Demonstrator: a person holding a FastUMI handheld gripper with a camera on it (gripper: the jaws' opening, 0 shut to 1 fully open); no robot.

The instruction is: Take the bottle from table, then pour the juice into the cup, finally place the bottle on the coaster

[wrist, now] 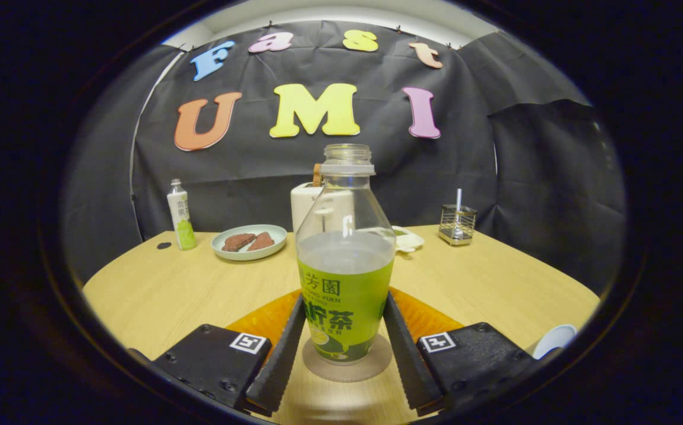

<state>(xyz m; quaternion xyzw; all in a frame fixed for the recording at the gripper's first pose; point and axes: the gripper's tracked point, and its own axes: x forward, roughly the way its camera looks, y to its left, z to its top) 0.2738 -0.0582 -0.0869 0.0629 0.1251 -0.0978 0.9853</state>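
We see printed characters on the bottle point(345, 277) label and on the small bottle point(180, 215) far back on the counter point(158, 283), left untranscribed. Square coded tags sit on the claw point(344, 300), whose fingers flank the bottle.

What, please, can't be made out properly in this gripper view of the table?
- White toaster-like appliance: mostly hidden behind the open clear bottle of green juice, which stands on the round brown coaster.
- White cup: cut off beside the gripper; its contents can't be seen.
- Orange mat: covered by the fingers.
- Finger contact with the bottle: too close to tell.
- Small white dish: partly hidden behind the bottle.
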